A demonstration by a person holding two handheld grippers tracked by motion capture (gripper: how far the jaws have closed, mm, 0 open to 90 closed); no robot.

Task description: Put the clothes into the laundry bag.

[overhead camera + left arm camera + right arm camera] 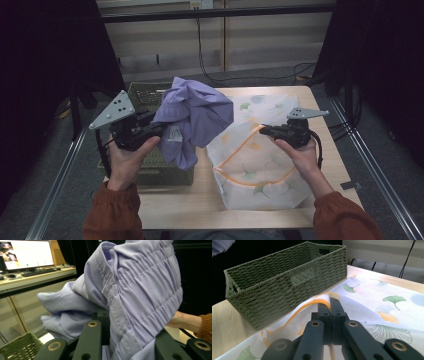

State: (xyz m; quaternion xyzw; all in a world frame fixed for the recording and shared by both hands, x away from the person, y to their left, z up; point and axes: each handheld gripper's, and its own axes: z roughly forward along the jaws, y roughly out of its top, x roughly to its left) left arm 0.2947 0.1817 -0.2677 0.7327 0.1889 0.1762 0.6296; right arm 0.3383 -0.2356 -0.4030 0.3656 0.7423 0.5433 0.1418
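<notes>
At the left edge of the pale wooden table point(200, 205) sits a long, green woven basket point(150, 95), partly overhanging that edge. Above it, the person's left hand point(127, 162) holds the left tool point(150, 129), whose jaws are clamped on a crumpled lilac garment with a gathered elastic waistband point(195, 117). The garment hangs in the air, bunched, over the basket's right side and the gap beside it, clear of the table. In the left gripper view the waistband point(145, 295) runs between the black jaws and drapes over them.

To the right, a white mesh laundry bag printed with ginkgo leaves and trimmed in orange point(260, 165) lies flat, reaching from the middle of the table to its front right corner. The right hand point(305, 157) holds the right tool point(264, 131) low over the bag. Its jaws are fully closed on the orange-edged rim of the bag's opening point(323, 301), lifting that rim slightly off the table.

The step in hand appears to be getting the garment into the bag. To do it well, the right tool should probably raise the pinched rim higher, so the mouth gapes towards the basket side. The left tool should then carry the garment across low and lead with its hanging end into the opening. Releasing only once most of the cloth is inside would keep loose folds from spilling over the rim.
</notes>
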